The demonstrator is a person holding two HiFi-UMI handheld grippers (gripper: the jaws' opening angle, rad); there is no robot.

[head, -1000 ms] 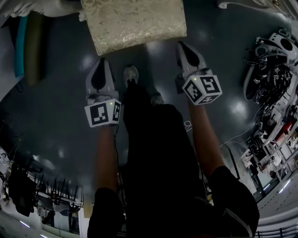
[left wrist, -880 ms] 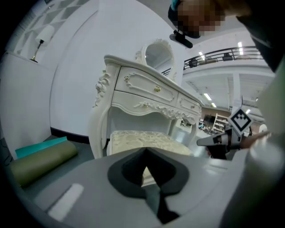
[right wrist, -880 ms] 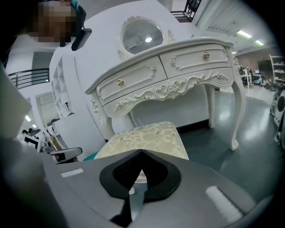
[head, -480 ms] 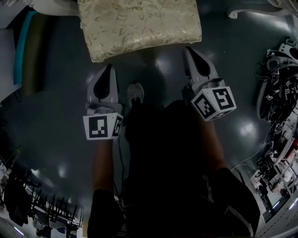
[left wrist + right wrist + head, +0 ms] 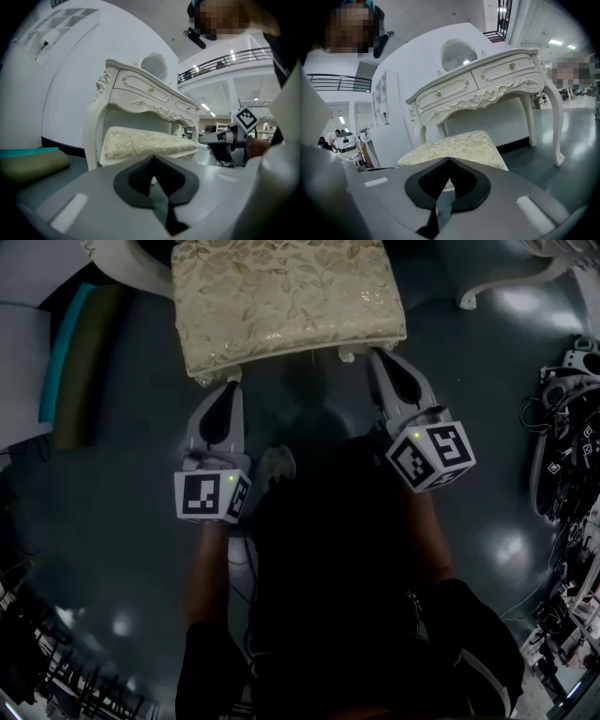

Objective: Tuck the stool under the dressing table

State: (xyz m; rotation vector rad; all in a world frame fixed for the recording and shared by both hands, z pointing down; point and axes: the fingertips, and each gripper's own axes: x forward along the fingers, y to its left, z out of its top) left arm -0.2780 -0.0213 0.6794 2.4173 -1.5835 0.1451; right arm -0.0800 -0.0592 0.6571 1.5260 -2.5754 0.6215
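The stool (image 5: 286, 301) has a cream, leaf-patterned cushion and white legs and stands on the dark floor just ahead of me. In the gripper views it sits in front of the white carved dressing table (image 5: 487, 84), partly under its drawers. My left gripper (image 5: 230, 388) is shut and empty, its tip just short of the cushion's near left corner. My right gripper (image 5: 380, 354) is also shut and empty, with its tip at the cushion's near right edge; I cannot tell whether it touches. The left gripper view shows the stool (image 5: 145, 143) side-on, with the right gripper (image 5: 206, 139) beside it.
Teal and olive rolled mats (image 5: 70, 362) lie on the floor to the left. A heap of cables and devices (image 5: 572, 427) fills the right edge. A curved white table leg (image 5: 497, 282) stands at the upper right. My shoe (image 5: 275, 465) is between the grippers.
Both grippers have sunk and closed in on the stool's near edge. The stool now sits nearer in the head view. The jaws stayed shut.
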